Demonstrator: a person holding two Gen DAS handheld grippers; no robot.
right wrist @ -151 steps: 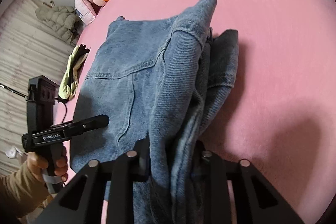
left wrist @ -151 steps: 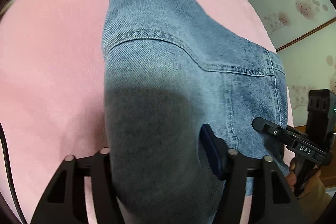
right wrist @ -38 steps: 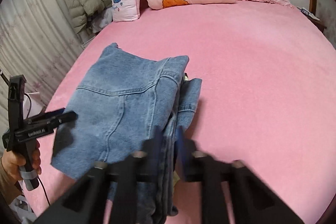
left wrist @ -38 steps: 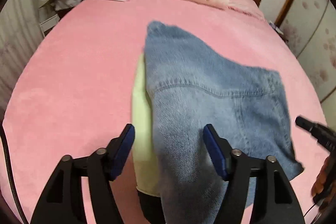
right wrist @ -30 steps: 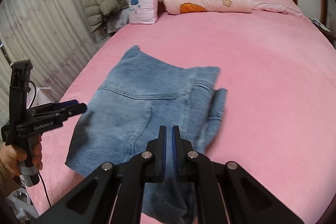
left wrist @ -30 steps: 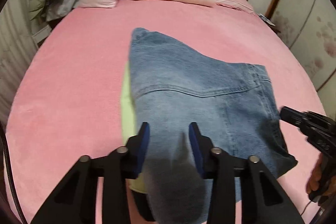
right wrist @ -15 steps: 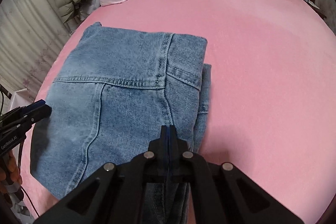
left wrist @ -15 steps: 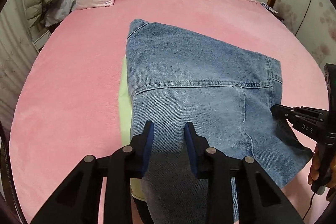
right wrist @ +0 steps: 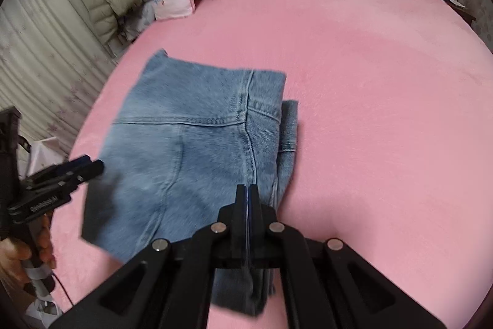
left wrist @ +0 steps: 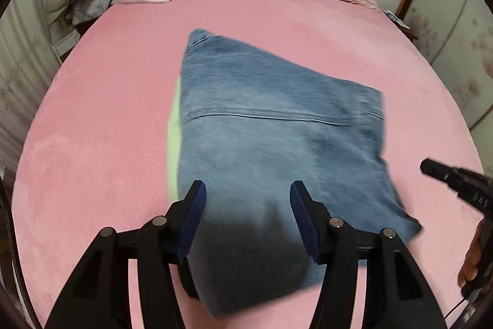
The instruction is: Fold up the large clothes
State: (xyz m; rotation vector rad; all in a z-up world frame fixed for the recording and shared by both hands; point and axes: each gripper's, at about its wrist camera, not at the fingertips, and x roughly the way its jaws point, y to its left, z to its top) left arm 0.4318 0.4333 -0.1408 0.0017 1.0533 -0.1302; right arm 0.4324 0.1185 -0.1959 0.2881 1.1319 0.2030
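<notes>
Folded jeans [left wrist: 277, 137] lie flat mid-bed [left wrist: 92, 119], a green garment [left wrist: 174, 144] peeking out under their left edge. My left gripper [left wrist: 246, 205] has its jaws opening, clear of the denim below. My right gripper [right wrist: 248, 199] hangs over the jeans' right edge, jaws closed, empty.

Black tool [left wrist: 248, 216], blue pads [left wrist: 191, 218]

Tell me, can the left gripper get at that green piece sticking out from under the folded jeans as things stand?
Probably yes. The green strip lies bare on the pink bed along the jeans' left edge, just ahead of the left gripper, whose jaws are opening over the denim. Only that strip shows; the rest is under the jeans.
</notes>
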